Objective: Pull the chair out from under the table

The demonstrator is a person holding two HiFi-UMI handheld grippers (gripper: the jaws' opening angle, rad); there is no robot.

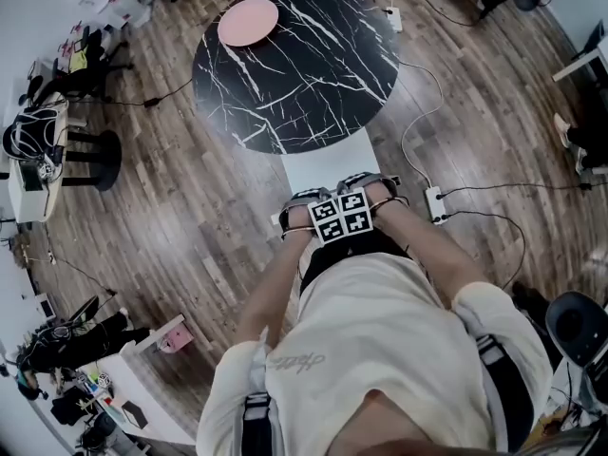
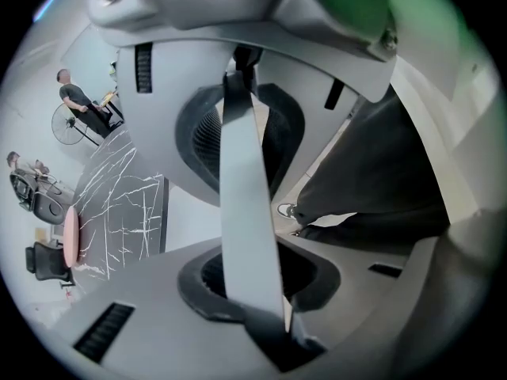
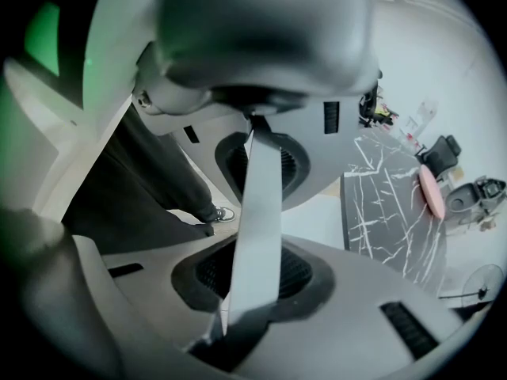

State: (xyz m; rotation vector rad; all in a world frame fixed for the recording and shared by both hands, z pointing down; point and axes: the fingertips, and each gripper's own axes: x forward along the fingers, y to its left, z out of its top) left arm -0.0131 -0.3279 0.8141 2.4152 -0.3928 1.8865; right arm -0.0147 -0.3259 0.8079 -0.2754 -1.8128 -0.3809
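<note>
1. A wood floor carries a round black marble bench.
2. The white chair stands at the bench's near edge, with its far end under the top.
3. The left hand-held gripper is clamped on the chair's backrest edge. The right hand-held gripper grips the same edge just beside it.
4. A pink plate lies on the bench's far side.

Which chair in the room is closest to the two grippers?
The white chair at the marble table: the left gripper and right gripper both clamp its backrest, while the black office chairs stand far off.
</note>
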